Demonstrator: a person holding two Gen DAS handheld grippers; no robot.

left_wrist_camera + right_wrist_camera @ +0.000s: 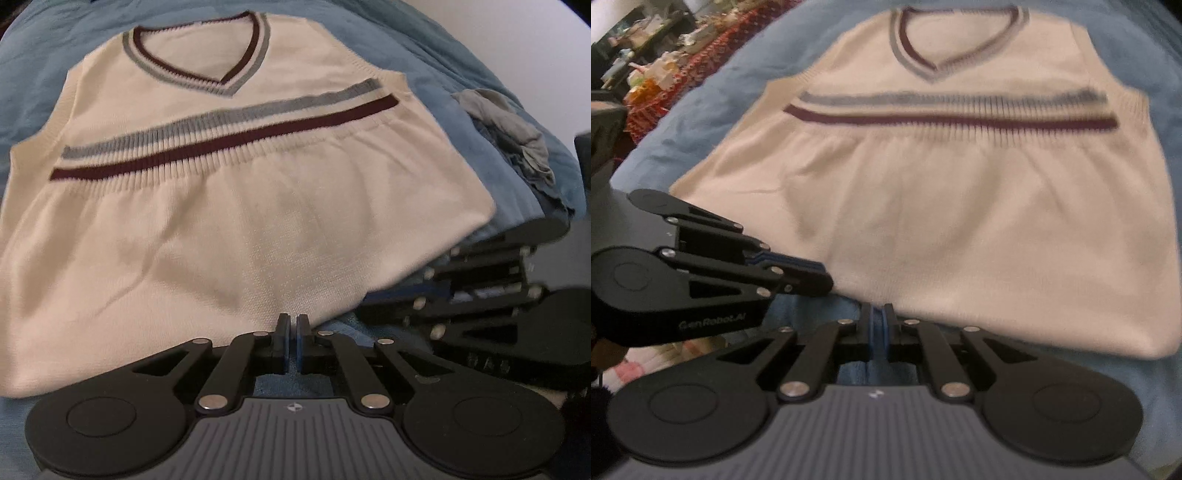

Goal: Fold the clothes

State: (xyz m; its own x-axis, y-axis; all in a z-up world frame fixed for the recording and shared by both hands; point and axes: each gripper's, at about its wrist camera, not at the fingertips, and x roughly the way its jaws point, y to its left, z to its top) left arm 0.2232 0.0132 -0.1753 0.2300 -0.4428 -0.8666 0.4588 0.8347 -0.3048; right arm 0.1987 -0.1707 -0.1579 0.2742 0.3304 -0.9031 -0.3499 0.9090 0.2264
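Two claws sit at the near hem of a cream knit vest, which lies flat, front up, V-neck away, on a blue bed cover.

Left to right, risks as I judge them:

- Left claw: fingers closed, tips at the hem edge, maybe pinching a sliver of knit but can't confirm. If the bite is only the top layer, or nothing, a lift would peel the front off the back & the fold goes crooked.
- Right claw: closed too, w/ blue cloth seen btwn & below its fingers. Prob. it has the bed cover instead of the hem, or both, so a lift would drag the cover & bunch the vest.
- Both claws are near each other at mid-hem; hem corners are unheld, so they could sag or curl under.
- Far right, a grey crumpled garment lies beside the vest; a wide swing could snag it.
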